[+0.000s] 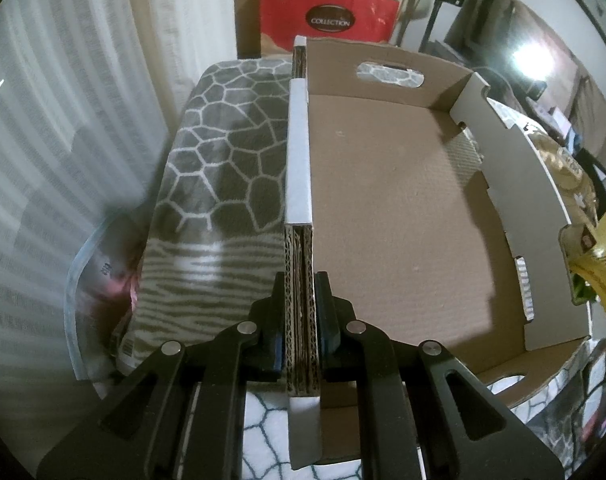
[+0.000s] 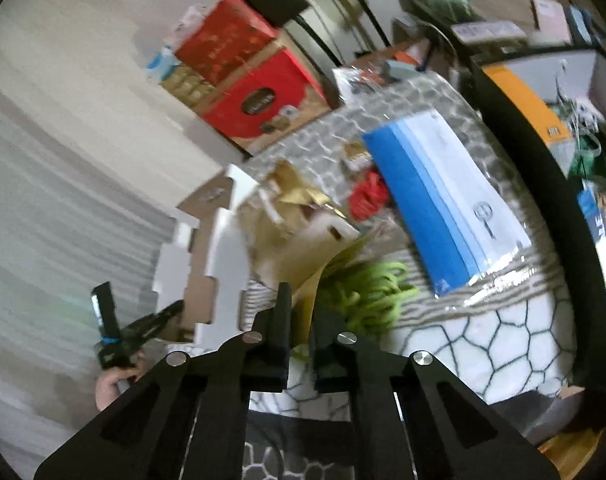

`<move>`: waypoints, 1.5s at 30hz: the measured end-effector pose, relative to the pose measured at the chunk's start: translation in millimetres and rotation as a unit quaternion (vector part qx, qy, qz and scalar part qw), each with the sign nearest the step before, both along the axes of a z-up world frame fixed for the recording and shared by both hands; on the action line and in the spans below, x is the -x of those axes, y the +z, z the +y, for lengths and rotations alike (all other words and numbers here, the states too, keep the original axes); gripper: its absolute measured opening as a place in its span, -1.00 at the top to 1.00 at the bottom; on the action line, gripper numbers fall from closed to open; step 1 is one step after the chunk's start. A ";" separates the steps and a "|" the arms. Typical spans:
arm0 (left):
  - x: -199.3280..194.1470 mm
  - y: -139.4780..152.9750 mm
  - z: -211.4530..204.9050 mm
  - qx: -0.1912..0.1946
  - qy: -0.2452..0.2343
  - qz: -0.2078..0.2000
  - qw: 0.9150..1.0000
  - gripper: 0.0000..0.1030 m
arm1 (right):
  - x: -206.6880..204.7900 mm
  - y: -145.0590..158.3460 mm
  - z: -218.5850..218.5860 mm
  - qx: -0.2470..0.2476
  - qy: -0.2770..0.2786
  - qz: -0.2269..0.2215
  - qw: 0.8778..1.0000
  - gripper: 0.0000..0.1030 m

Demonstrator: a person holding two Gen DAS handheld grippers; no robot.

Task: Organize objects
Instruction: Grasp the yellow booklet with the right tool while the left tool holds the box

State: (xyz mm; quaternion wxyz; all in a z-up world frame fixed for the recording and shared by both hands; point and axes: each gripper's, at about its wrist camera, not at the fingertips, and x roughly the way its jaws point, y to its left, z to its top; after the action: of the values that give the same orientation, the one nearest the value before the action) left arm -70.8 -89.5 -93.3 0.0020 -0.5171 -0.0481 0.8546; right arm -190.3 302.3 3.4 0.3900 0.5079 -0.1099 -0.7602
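Note:
An empty brown cardboard tray (image 1: 391, 208) with white outer walls rests on a grey and white patterned blanket (image 1: 227, 148). My left gripper (image 1: 299, 280) is shut on the tray's left wall, one finger on each side. In the right wrist view, my right gripper (image 2: 301, 292) is shut on a yellow-brown packet (image 2: 335, 268) with a green stringy bundle (image 2: 367, 292), held above the blanket (image 2: 495, 344). The tray (image 2: 219, 276) shows at the left there. The same yellow packet (image 1: 599, 256) shows at the right edge of the left wrist view.
A blue and white flat pack (image 2: 443, 200), a red item (image 2: 369, 196) and gold wrapped goods (image 2: 303, 196) lie on the blanket. Red gift boxes (image 1: 327, 12) stand behind. A plastic bag (image 1: 95, 280) lies at the left by the curtain. The hand with the left gripper (image 2: 119, 336) shows.

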 end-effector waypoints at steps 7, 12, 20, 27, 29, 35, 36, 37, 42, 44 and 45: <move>0.3 -0.1 0.0 -0.001 0.002 0.000 1.000 0.79 | -12.1 45.5 -19.8 0.015 0.042 0.046 0.998 0.94; 0.2 -0.1 0.0 -0.001 0.002 0.000 1.000 0.79 | -18.1 64.4 -51.2 0.006 0.080 0.069 0.994 0.94; 1.3 0.3 -1.0 -0.010 0.007 0.000 1.000 0.79 | -18.8 52.2 -110.4 -0.048 0.122 0.082 0.988 0.87; 1.1 -0.7 -0.9 -0.006 0.003 0.001 1.000 0.79 | -26.7 19.3 -102.9 -0.117 0.112 0.118 0.980 0.01; 1.0 -0.9 -0.9 -0.007 0.006 0.002 1.000 0.79 | -24.4 11.7 -97.2 -0.133 0.104 0.123 0.978 0.01; 1.3 -1.4 -0.7 -0.009 0.009 0.002 1.000 0.79 | -10.2 -13.3 -84.5 -0.169 0.092 0.125 0.973 -0.06; 1.7 -1.2 -0.8 -0.009 0.009 0.001 1.000 0.79 | -8.2 -19.5 -83.8 -0.173 0.095 0.118 0.973 -0.06; 1.7 -0.7 -0.8 -0.009 0.009 0.001 1.000 0.79 | -6.6 -26.5 -83.5 -0.175 0.099 0.108 0.974 -0.06; 2.6 -0.4 0.5 -0.007 0.010 0.000 1.000 0.79 | -9.1 -47.1 -87.3 -0.140 0.143 0.058 0.978 0.51; 2.2 -0.8 0.7 -0.007 0.010 -0.001 1.000 0.79 | -10.5 -51.6 -89.9 -0.128 0.158 0.038 0.978 0.81; 2.4 -0.7 0.6 -0.007 0.010 -0.001 1.000 0.79 | -10.7 -52.8 -89.3 -0.115 0.163 0.027 0.980 0.88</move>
State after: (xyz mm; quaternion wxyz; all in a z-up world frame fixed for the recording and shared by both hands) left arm -73.2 -89.0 -94.0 -0.0029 -0.5174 -0.0595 0.8537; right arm -179.6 213.0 -49.4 0.4505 0.5398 0.0727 -0.7073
